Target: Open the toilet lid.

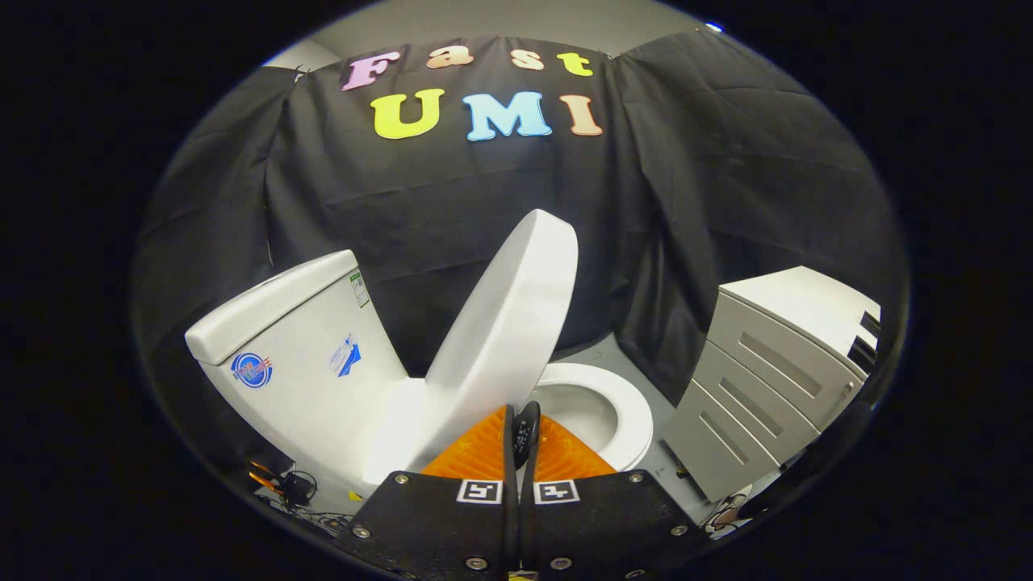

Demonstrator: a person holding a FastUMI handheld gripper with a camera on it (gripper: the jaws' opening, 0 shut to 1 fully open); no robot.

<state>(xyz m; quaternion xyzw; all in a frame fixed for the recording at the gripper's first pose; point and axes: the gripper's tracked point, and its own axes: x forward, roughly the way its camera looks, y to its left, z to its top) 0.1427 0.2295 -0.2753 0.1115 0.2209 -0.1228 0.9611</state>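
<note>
One toilet, lid raised, tilted over bowl. One cabinet beside. Claw pressed together, holding nothing, tips at lid's lower edge.

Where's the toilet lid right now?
In the gripper view, the toilet lid stands raised just ahead of the closed gripper, between the tank and the open seat; whether it touches either cannot be told.
</note>
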